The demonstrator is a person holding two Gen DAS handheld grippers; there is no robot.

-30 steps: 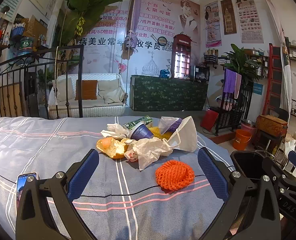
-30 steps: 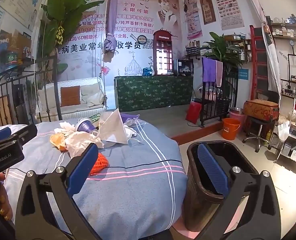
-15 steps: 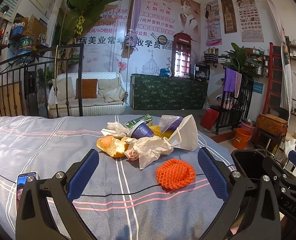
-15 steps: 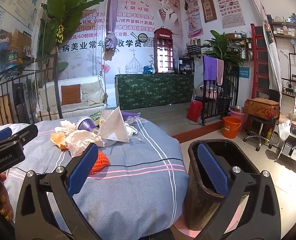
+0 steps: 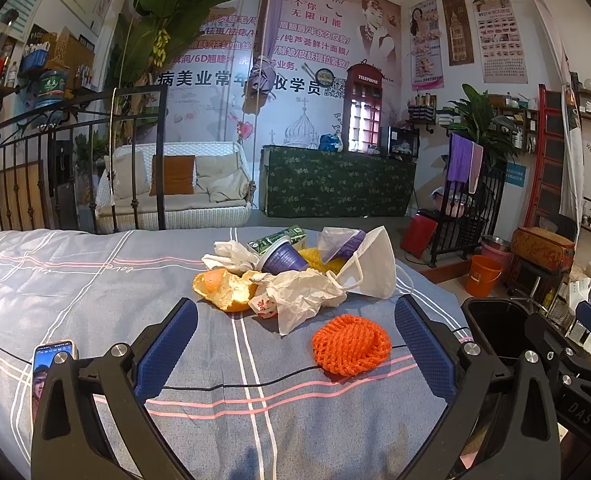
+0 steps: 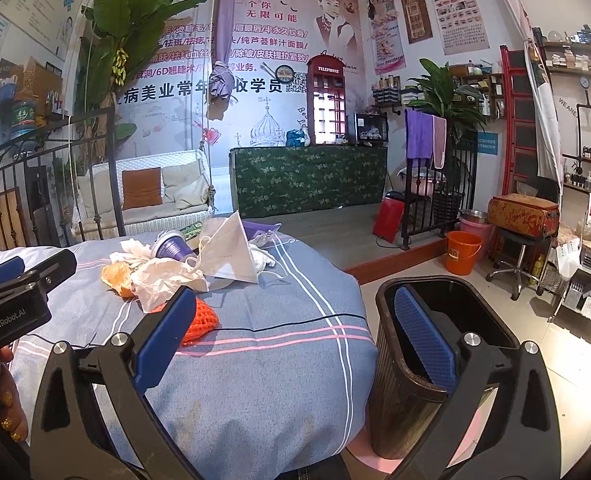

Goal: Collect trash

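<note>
Behind right gripper (image 6: 295,344), half-hidden orange net (image 6: 201,322)

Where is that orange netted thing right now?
In the left wrist view, the orange net lies on the bed, nearer the camera than the crumpled paper.

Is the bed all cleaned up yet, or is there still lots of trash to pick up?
Not yet. Nothing looks collected: what shows of the black bin looks bare. Both grippers, left and right, are open and hold nothing. Left on the bed: the orange net, crumpled paper, orange peel, purple cup and white mask.
</note>
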